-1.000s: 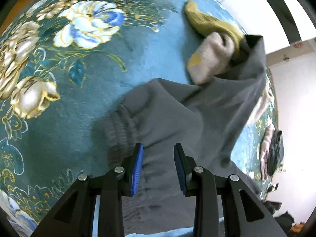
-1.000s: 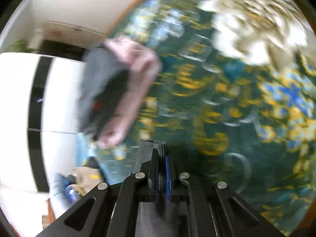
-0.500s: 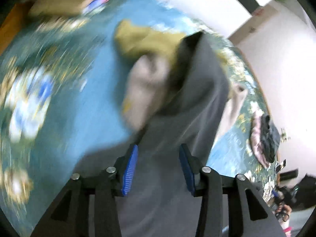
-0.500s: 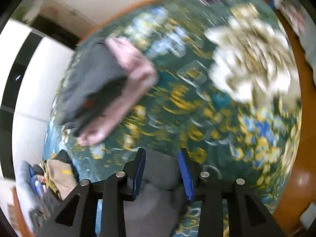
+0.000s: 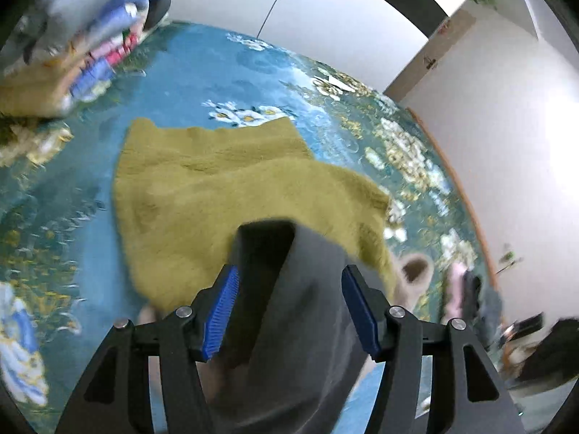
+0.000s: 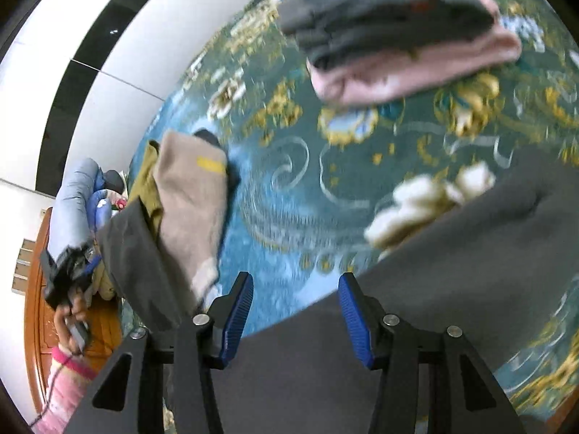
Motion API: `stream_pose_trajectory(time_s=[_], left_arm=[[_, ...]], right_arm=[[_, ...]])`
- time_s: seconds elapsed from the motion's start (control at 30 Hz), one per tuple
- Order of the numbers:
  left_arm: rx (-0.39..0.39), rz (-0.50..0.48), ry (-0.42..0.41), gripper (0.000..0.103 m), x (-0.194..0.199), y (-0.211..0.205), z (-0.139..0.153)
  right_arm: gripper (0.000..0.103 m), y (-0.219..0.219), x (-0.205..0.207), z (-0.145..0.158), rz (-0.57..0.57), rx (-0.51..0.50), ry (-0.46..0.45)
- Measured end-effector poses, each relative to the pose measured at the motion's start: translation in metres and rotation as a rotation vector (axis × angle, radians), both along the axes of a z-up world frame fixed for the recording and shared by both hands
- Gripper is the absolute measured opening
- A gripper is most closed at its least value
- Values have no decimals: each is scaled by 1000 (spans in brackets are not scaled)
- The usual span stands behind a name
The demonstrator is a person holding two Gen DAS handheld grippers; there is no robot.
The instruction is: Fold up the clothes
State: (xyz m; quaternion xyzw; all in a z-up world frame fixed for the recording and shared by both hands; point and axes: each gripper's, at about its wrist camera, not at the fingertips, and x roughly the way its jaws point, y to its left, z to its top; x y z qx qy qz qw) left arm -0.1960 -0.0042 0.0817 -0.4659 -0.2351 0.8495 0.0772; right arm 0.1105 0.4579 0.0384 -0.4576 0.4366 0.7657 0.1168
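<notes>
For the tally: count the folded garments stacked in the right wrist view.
2: a dark grey one on top, a pink one under it, at the upper right on the cloth. More may be hidden between them.

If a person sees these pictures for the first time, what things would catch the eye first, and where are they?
The olive-yellow knitted garment spread on the blue floral cloth stands out in the middle of the left wrist view. Below it, grey fabric lies between the opening left tongs, whose pads do not press it. In the right wrist view, a folded grey and pink pile sits at the top.
</notes>
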Motion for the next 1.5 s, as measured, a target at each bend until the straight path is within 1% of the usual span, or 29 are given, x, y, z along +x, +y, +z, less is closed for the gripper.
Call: stream_pose_trajectory(time_s=[0.1, 0.2, 0.27, 0.3, 0.33, 0.37, 0.43, 0.47, 0.53, 0.57, 0.6, 0.67, 0.73, 0.77, 0.8, 0.83, 0.9, 0.97, 1.07, 1.1, 1.17, 1.23, 1.33, 1.4, 1.5], left_arm=[[63, 23, -31, 60, -19, -3, -5], [162, 42, -74, 59, -31, -2, -12], [155, 64, -121, 38, -35, 2, -18], [144, 70, -141, 15, -36, 5, -20], [119, 68, -151, 8, -35, 9, -20], [102, 61, -148, 8, -32, 13, -17], [105, 20, -89, 6, -21, 25, -3], [121, -33, -49, 6, -14, 34, 9], [147, -181, 36, 6, 6, 57, 38], [167, -272, 82, 6, 19, 70, 54], [200, -382, 135, 6, 38, 82, 74], [268, -571, 238, 6, 78, 99, 108], [313, -713, 323, 6, 112, 111, 131], [319, -764, 348, 6, 125, 117, 137], [313, -793, 354, 6, 134, 123, 136], [292, -807, 331, 6, 139, 131, 129], [229, -787, 232, 6, 136, 147, 102], [163, -753, 93, 7, 127, 159, 61], [77, -687, -115, 7, 117, 168, -8], [56, -663, -164, 7, 120, 166, -26], [48, -625, -233, 6, 131, 156, -54], [52, -604, -278, 6, 147, 147, -70], [32, -622, -294, 7, 175, 145, -82], [27, -641, -311, 7, 192, 148, -91], [20, -633, -350, 7, 214, 148, -106]], right_arm=[[53, -4, 5, -2, -11, 3, -18], [53, 0, 12, 1, -33, 3, -15], [53, 1, 14, 2, -43, 3, -13], [53, 1, 15, 3, -46, 2, -11], [53, 1, 16, 3, -48, 0, -10], [53, 1, 19, 4, -49, 0, -8], [53, 2, 23, 4, -52, -2, -3], [53, 2, 26, 5, -54, -2, 0], [53, 4, 32, 5, -68, -8, 10], [53, 6, 35, 6, -76, -13, 16], [53, 7, 37, 6, -83, -17, 23], [53, 9, 41, 7, -93, -25, 37], [53, 10, 46, 8, -104, -31, 51], [53, 11, 48, 8, -111, -36, 57], [53, 12, 51, 7, -120, -42, 62], [53, 13, 53, 6, -129, -50, 66], [53, 14, 56, 2, -142, -73, 69], [53, 14, 58, -1, -146, -90, 69], [53, 13, 56, 0, -133, -91, 75], [53, 12, 55, 0, -128, -98, 78], [53, 10, 52, -4, -119, -114, 79], [53, 7, 45, -9, -102, -145, 85], [53, 0, 25, -19, -67, -217, 109], [59, -5, 7, -27, -36, -269, 117], [61, -16, -22, -42, 10, -307, 91]])
